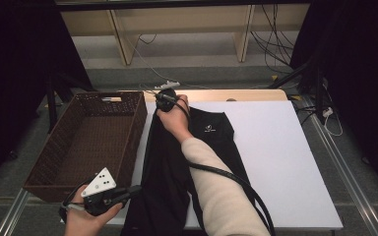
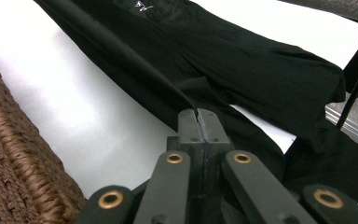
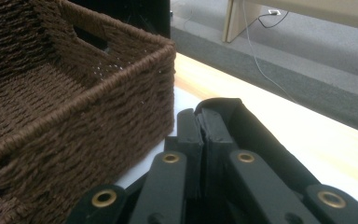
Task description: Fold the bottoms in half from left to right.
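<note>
Right now both of my tongs are pinched on the same black garment [image 1: 177,162], one at each end of its left edge. My left gripper [image 1: 137,189] sits at the near corner of the table, just beside the brown woven basket [image 1: 86,142]; in the left gripper view its jaws stand together with a thin fold of the black cloth [image 2: 242,70] caught between the tips, the edge of the fabric running taut away from them toward the far end. My right gripper [image 1: 157,96] is out at the far side, my right hand [image 1: 174,118] wrapped round it and my pale sleeve [image 1: 216,187] lying across the cloth. In the right gripper view those jaws are clamped too, with a doubled hem of the garment [image 3: 242,126] squeezed between them and draped over the right one — the basket's corner [image 3: 135,88] stands just to their left and the wooden strip [image 3: 279,116] of the table lies beyond.

The garment lies lengthwise on the white tabletop [image 1: 285,162], along its left part next to the basket, with a small white logo [image 1: 208,130] showing near the far end and the near end hanging over the table's front edge — the basket itself touches the table's left side, its handle slot [image 1: 112,99] on the far wall
</note>
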### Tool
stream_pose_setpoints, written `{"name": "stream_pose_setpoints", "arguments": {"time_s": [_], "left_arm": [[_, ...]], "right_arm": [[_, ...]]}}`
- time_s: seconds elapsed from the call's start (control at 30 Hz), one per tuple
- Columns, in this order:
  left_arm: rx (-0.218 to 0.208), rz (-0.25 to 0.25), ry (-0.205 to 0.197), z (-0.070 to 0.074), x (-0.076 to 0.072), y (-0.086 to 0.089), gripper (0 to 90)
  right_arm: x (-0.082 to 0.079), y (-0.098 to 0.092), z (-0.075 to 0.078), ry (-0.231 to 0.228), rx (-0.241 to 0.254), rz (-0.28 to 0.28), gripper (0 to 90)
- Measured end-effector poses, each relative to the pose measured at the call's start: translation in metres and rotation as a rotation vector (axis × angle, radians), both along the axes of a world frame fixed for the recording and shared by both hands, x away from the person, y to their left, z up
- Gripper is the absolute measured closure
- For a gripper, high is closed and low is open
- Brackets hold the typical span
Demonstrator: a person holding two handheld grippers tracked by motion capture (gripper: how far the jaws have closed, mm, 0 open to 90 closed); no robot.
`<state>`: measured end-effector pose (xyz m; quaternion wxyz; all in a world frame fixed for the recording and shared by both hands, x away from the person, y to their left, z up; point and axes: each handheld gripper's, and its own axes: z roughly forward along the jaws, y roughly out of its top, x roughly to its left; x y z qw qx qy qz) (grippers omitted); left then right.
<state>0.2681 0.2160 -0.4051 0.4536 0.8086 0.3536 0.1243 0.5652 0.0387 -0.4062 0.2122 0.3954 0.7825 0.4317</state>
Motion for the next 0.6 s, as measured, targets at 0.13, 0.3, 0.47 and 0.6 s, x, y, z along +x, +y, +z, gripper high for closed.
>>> {"name": "stream_pose_setpoints", "arguments": {"time_s": [0.13,0.3,0.47,0.6], "left_arm": [[-0.002,0.005,-0.004,0.0016,-0.0005,0.0019,89.4],[-0.004,0.009,-0.004,0.0015,-0.0004,0.0037,89.4],[-0.005,0.015,-0.006,0.0022,-0.0003,0.0051,89.4],[-0.006,0.017,-0.011,0.0026,-0.0008,0.0055,89.4]], "right_arm": [[0.0002,0.0028,0.0016,-0.001,0.003,0.004,88.1],[0.0005,0.0049,0.0034,-0.002,0.004,0.004,88.2],[0.001,0.006,0.0049,-0.006,0.005,0.006,88.2],[0.0013,0.0064,0.0062,-0.014,0.004,0.008,88.2]]}}
